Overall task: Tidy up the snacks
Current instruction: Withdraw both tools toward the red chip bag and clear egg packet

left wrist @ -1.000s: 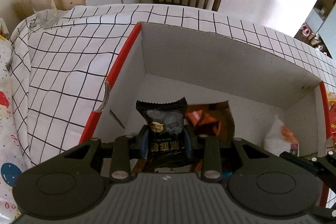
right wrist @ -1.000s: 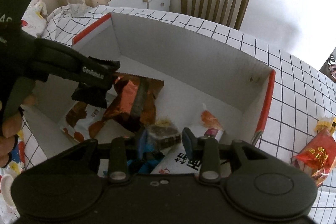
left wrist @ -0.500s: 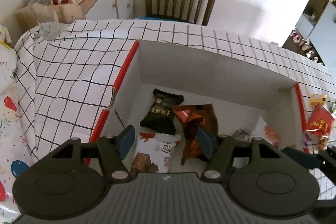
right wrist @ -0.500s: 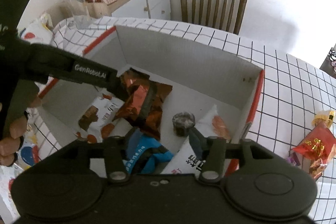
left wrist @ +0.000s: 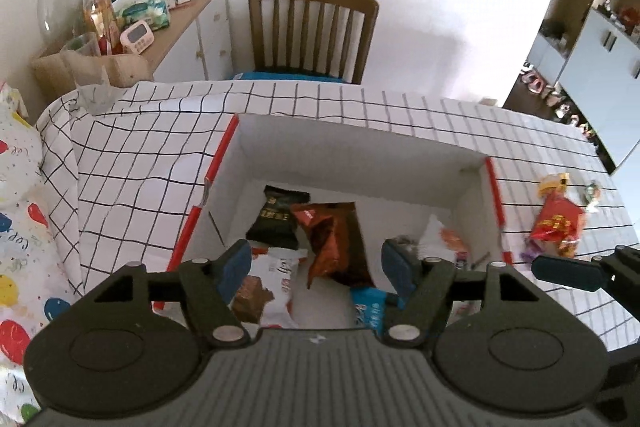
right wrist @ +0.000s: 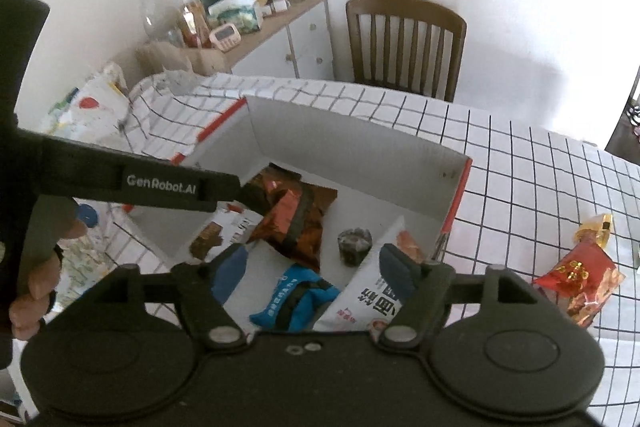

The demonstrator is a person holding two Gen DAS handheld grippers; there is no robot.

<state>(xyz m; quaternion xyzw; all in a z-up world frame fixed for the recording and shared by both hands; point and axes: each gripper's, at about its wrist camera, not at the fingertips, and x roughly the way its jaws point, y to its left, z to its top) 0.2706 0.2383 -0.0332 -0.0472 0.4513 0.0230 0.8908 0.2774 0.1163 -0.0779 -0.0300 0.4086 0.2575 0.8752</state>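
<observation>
A white cardboard box with red edges [left wrist: 360,147] [right wrist: 352,143] sits on the checked tablecloth and holds several snacks: a black packet [left wrist: 276,217], an orange-brown bag [left wrist: 334,243] [right wrist: 296,219], a white packet [left wrist: 266,283], a blue packet [right wrist: 296,297], a small dark round cake [right wrist: 354,243] and a white bag [right wrist: 368,287]. My left gripper [left wrist: 316,267] is open and empty above the box. My right gripper [right wrist: 310,273] is open and empty above the box's near right part. A red snack packet [left wrist: 558,221] [right wrist: 580,277] lies on the table right of the box.
A wooden chair [left wrist: 312,31] stands behind the table. A sideboard [left wrist: 180,15] with jars, a timer and a tissue box is at the back left. A balloon-print cloth [left wrist: 20,227] lies at the table's left. The left gripper's arm [right wrist: 132,183] crosses the right wrist view.
My left gripper let go of the black packet, which now lies in the box. My right gripper let go of the dark round cake. Both grippers opened and rose away from the box.
</observation>
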